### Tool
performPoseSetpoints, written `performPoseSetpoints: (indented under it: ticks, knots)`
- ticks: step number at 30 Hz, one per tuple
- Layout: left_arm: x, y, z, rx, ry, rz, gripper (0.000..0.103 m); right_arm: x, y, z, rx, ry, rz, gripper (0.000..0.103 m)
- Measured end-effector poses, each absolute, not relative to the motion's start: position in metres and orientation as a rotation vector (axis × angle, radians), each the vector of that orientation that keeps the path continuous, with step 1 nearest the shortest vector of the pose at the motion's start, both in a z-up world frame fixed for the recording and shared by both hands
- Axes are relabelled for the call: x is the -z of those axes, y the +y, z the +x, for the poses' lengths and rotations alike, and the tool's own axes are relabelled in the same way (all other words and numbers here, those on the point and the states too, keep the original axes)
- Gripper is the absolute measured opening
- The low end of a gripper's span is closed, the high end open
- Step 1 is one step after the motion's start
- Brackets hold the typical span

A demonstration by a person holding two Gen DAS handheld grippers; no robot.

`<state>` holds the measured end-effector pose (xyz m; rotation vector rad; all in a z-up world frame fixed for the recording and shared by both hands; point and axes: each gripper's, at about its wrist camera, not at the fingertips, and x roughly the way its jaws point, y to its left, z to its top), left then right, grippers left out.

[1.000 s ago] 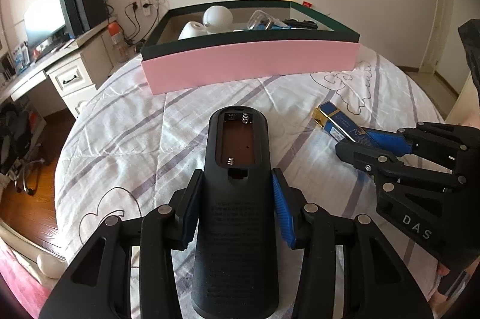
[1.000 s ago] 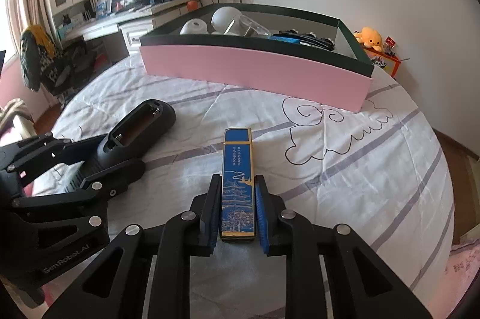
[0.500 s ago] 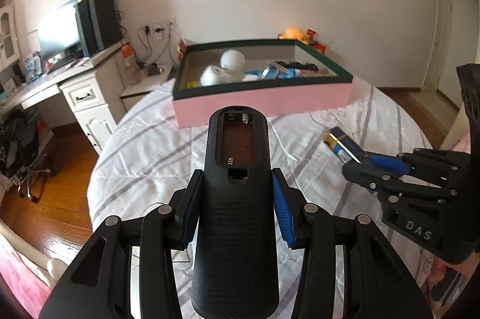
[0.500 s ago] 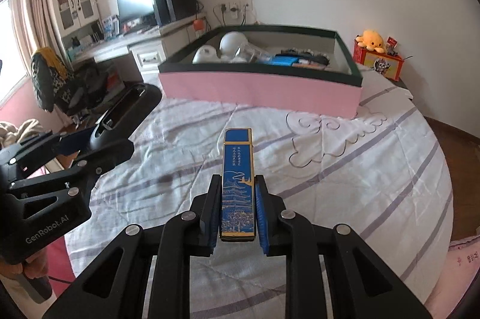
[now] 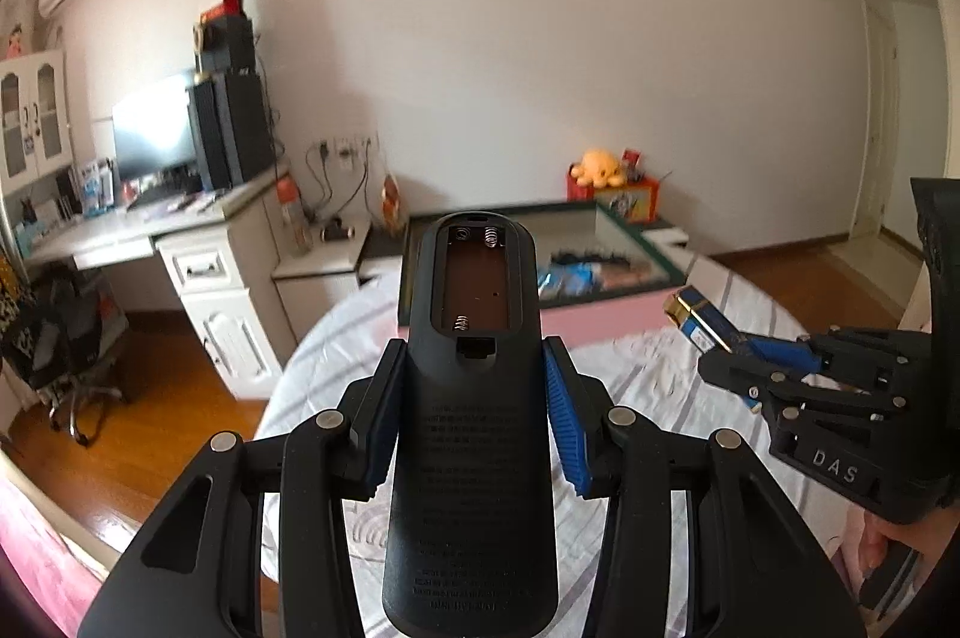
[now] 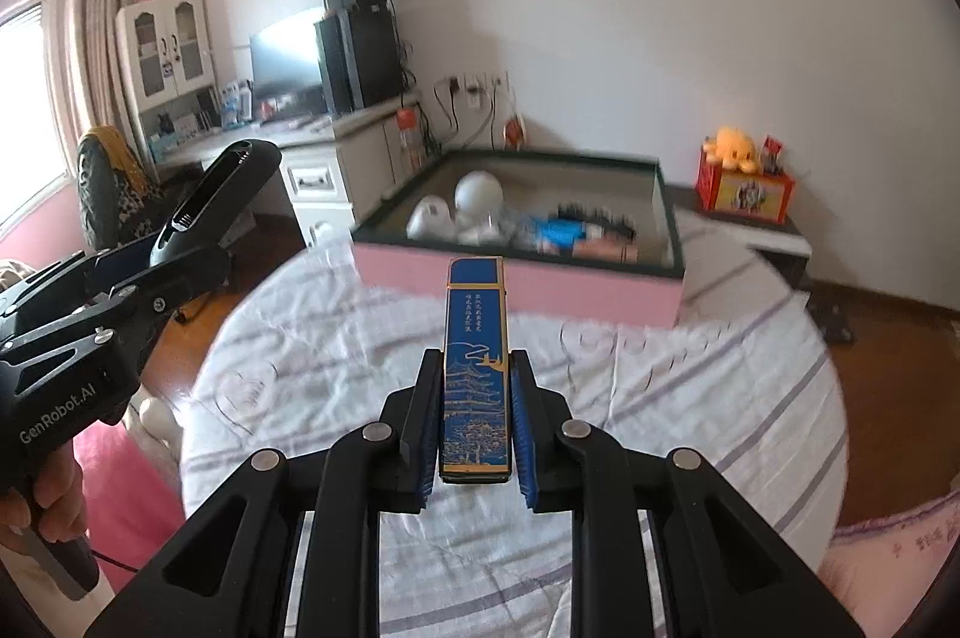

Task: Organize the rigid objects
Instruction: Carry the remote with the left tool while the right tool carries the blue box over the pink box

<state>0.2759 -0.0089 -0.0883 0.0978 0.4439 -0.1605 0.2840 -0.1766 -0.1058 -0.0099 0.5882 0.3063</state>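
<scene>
My left gripper [image 5: 471, 398] is shut on a black remote control [image 5: 474, 428] with its battery bay open, held high above the bed. It also shows at the left of the right wrist view [image 6: 216, 194]. My right gripper [image 6: 474, 410] is shut on a slim blue and gold box [image 6: 476, 362], also held in the air; the box also shows in the left wrist view [image 5: 702, 320]. The pink box with a dark green rim [image 6: 516, 278] stands at the far end of the bed and holds white round things and other items.
The bed has a white quilt with grey stripes [image 6: 660, 398]. A desk with a monitor and speakers [image 6: 336, 56] stands to the left beyond it. A low stand with an orange plush toy [image 6: 738, 152] is to the right. Wooden floor [image 5: 150, 416] surrounds the bed.
Both grippers have risen well above the bed with their objects. The pink box now looks farther away and lower in both views.
</scene>
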Motion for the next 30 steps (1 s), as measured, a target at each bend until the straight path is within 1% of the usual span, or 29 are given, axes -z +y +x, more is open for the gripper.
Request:
performPoseSetpoints:
  ticks: [6, 11, 23, 30]
  knots:
    - [0.066, -0.005, 0.265, 0.152, 0.382, 0.105, 0.044, 0.071, -0.172, 0.273, -0.309, 0.497, -0.043, 0.021]
    - [0.054, -0.006, 0.265, 0.147, 0.357, 0.125, 0.044, 0.056, -0.173, 0.272, -0.308, 0.459, -0.055, 0.021]
    - [0.041, -0.010, 0.291, 0.139, 0.336, 0.143, 0.044, 0.049, -0.177, 0.296, -0.316, 0.448, -0.083, 0.021]
    - [0.044, -0.024, 0.340, 0.169, 0.374, 0.180, 0.044, 0.054, -0.185, 0.335, -0.312, 0.470, -0.102, 0.021]
